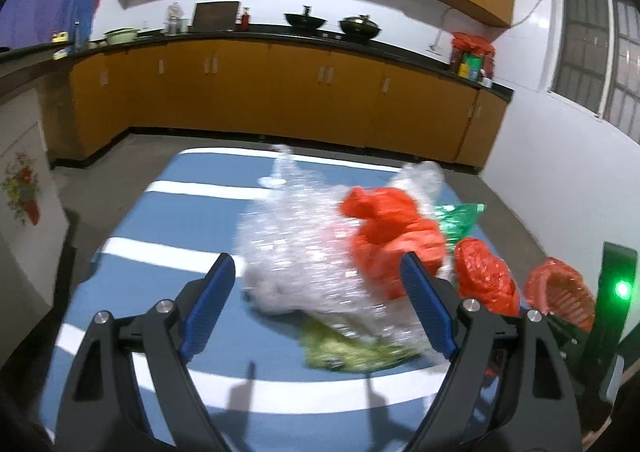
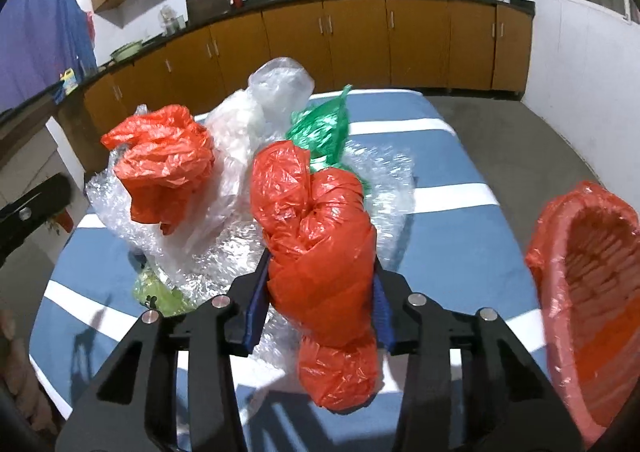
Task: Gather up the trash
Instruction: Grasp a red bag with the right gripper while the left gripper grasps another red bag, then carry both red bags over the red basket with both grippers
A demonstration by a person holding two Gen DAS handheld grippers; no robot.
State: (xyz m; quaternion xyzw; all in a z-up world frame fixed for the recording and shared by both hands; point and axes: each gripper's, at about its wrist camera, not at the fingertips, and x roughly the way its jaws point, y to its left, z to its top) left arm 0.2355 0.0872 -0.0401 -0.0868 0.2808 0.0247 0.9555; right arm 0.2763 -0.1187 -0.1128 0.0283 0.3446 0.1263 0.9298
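Two grippers are seen over a blue striped table [image 2: 460, 156]. The right gripper [image 2: 320, 284] is clamped on a red bag [image 2: 316, 220], beside the lined basket [image 2: 592, 276]. The left gripper [image 1: 320, 296] is spread wide, nothing gripped, just before the bubble wrap [image 1: 296, 252]. A second red bag [image 2: 164, 160] and green bag [image 2: 324, 124] lie on the pile.

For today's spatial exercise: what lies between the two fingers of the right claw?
A twisted red plastic bag fills the gap of the right claw; both blue pads press its sides. The right wrist view shows this.
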